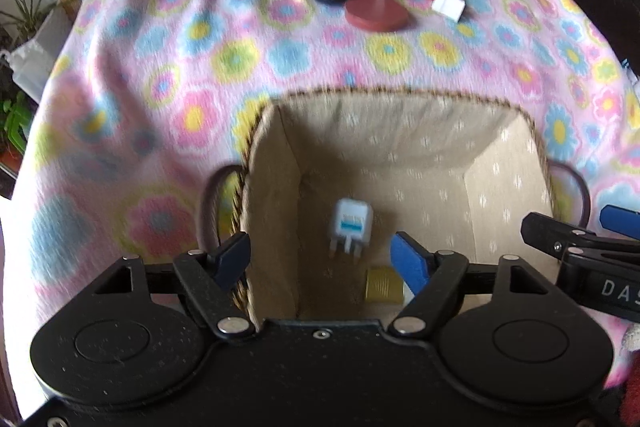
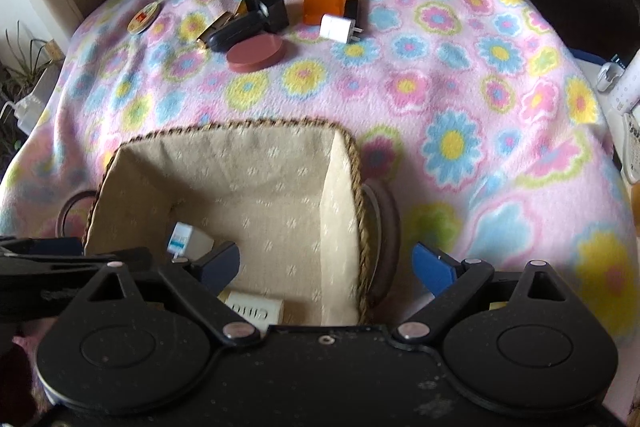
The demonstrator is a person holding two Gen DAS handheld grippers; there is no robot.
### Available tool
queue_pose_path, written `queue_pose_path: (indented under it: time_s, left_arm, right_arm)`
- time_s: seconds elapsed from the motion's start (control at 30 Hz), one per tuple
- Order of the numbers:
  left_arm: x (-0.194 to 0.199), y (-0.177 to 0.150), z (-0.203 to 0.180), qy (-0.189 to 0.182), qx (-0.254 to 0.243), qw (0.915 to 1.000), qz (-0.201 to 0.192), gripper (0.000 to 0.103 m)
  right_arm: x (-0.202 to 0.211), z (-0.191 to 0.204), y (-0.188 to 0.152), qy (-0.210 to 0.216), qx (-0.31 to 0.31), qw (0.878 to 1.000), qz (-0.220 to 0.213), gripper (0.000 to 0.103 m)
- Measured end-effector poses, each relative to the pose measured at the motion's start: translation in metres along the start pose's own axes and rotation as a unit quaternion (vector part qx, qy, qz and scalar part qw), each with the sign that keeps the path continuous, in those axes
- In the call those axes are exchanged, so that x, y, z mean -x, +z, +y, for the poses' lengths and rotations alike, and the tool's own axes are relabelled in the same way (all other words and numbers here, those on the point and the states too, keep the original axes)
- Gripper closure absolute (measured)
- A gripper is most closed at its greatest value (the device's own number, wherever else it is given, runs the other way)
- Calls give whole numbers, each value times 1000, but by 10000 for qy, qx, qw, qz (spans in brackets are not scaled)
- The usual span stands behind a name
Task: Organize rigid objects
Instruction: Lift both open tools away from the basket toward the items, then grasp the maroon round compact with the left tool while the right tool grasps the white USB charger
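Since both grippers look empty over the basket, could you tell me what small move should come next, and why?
Probably send the open right gripper forward to the white charger, the pile's nearest piece on that side. The basket holds only a few items, and the pile still lies on the blanket.

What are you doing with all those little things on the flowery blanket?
Tidying them into the basket. Both tongs, left and right, hang open and empty over it. A white plug adapter and a gold-capped item already lie inside. A pile still waits on the blanket, including a pink round case and an orange box.
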State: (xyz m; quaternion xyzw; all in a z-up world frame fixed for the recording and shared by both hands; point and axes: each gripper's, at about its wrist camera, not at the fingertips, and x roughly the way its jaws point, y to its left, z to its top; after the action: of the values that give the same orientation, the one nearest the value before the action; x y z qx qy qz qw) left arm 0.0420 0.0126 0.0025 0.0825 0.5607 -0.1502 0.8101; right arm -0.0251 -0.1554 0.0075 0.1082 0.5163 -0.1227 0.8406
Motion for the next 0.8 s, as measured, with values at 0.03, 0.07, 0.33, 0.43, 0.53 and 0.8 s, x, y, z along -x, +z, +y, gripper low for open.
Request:
queue_pose_path:
  time_s: [0.03,0.07,0.33,0.43,0.53,0.8]
  left_arm:
    - [1,5,1,-19,15,10000,-35,29]
    - [1,11,3,-30,27,10000,-70,28]
    - [-14,63,6,172,-128,9994,-282,27]
    - [-26,85,8,167,-131,9994,-273,26]
    - [-41,110,8,178,-120,9994,-256,26]
    - [-85,175,8,-3,82,9997,-225,21]
  right_arm:
    - [-1,-1,3,-22,-9,10000,-35,8]
    - [-3,-3,7,-44,-25,10000,-73,8]
    - [-22,-15,53,-180,-116,9991,-353,8]
    - [-34,-17,76,-223,-150,9986,-447,8]
    - [-51,-19,100,-270,-224,9980,-526,8]
    - [-109,-20,164,-406,-429,9966,-576,8]
